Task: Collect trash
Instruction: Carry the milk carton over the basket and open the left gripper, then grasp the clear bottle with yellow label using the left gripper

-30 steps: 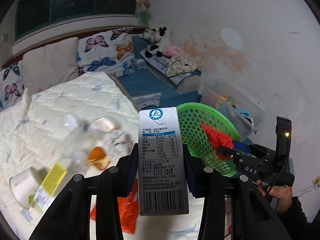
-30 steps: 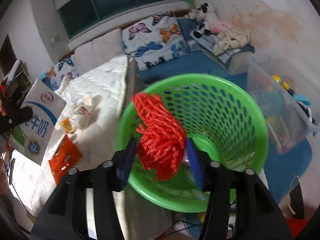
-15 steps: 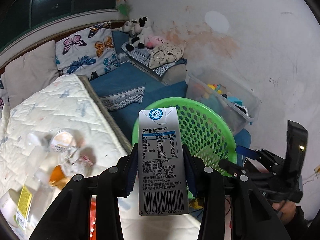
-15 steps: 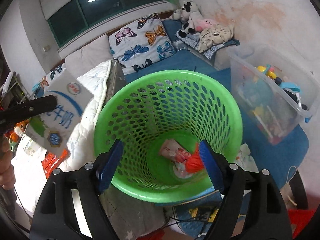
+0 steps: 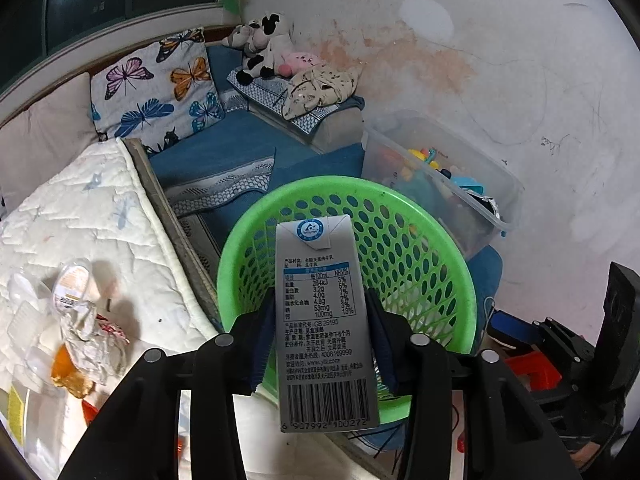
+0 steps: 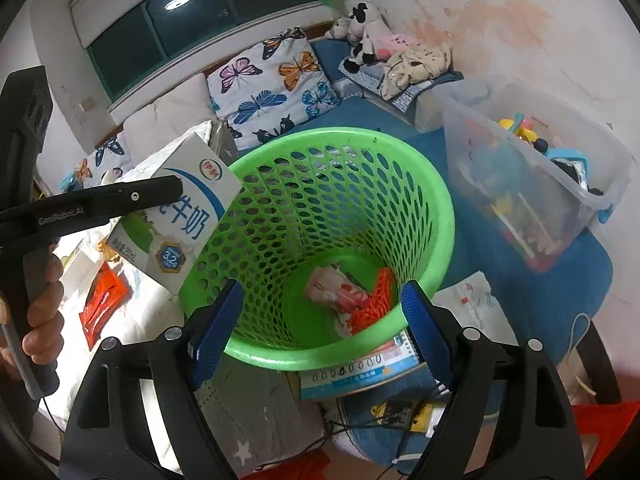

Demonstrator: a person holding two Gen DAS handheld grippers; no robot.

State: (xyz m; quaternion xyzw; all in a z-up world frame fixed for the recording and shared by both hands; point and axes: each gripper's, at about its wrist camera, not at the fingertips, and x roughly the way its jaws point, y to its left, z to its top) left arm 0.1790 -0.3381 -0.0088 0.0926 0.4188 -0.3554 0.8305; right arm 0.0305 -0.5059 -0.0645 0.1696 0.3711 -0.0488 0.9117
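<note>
A bed covered with a white quilted mattress pad is seen at the left, with butterfly-print pillows at its head. A clear plastic storage bin holding toys is set against the stained wall, near the basket. A round green perforated plastic waste basket is placed between the bed and the bin; a crumpled pink printed wrapper and a red plastic mesh net are seen lying on its bottom, touching each other. A grey-and-white rectangular milk carton is gripped upright between the left tongs, which are closed on its two narrow sides; it is held above the basket's near rim on the bed side, its blue-and-green printed face shown in the right wrist view. The right tongs are held wide apart, with nothing between their blue pads, over the basket's near rim. Remaining litter is recorded on the mattress pad: a flat red-orange foil packet, a crumpled white paper wrapper, and a small clear plastic cup with a foil lid.
</note>
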